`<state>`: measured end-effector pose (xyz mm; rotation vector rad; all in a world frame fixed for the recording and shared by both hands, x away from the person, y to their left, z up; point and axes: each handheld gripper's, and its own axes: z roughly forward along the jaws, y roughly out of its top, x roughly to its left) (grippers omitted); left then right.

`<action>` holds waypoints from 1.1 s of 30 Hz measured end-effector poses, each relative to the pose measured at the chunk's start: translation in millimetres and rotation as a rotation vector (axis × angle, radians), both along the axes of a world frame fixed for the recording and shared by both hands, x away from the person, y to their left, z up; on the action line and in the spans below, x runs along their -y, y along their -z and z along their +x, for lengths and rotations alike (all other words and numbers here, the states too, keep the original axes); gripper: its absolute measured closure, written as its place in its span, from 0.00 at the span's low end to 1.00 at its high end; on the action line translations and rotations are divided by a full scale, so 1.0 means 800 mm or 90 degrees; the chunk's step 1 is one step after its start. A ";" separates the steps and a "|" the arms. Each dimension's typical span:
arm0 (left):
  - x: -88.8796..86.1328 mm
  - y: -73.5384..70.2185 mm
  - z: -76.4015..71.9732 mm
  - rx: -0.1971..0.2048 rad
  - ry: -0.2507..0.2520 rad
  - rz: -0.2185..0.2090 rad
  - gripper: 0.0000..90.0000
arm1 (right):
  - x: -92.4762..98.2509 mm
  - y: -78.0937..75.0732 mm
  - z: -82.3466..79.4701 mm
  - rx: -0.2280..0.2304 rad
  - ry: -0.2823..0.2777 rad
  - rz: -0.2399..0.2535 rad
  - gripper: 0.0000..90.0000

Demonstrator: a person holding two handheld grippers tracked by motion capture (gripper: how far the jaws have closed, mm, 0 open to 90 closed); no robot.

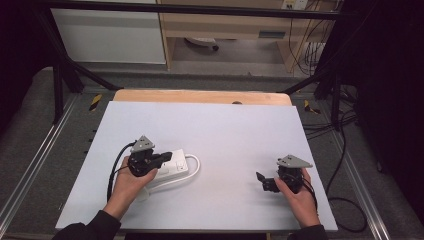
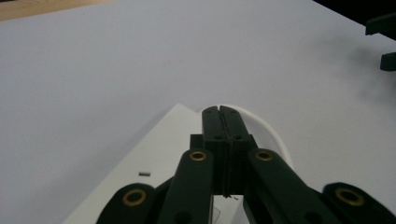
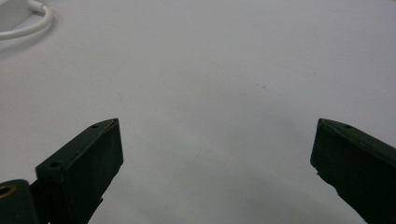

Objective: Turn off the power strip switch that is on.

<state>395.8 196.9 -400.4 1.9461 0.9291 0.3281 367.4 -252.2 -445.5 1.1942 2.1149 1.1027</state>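
Left gripper (image 2: 219,112) is held with jaws pressed together, nothing between them, over the white power strip (image 1: 176,164) just beneath; right gripper (image 3: 215,154) is spread wide and empty, well apart – strip could be skidded across the desk (image 1: 225,130) if pushed off-centre.

A smooth matt white sheet (image 1: 210,135) covers the pale wooden table (image 1: 200,96), whose bare strip shows at twelve o'clock, while the power strip (image 1: 175,165) and its cord (image 1: 194,162) look like glossy white plastic and both grippers' jaws matt black.
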 end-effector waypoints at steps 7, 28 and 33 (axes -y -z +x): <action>0.009 -0.014 0.018 0.013 0.005 0.001 1.00 | 0.004 0.000 0.002 0.000 0.013 0.012 0.03; 0.025 -0.037 0.057 0.064 -0.010 -0.021 0.91 | 0.011 0.004 -0.004 -0.006 0.038 0.028 0.03; 0.024 -0.038 0.059 0.076 -0.017 -0.035 0.79 | 0.009 0.004 -0.002 -0.009 0.035 0.027 0.03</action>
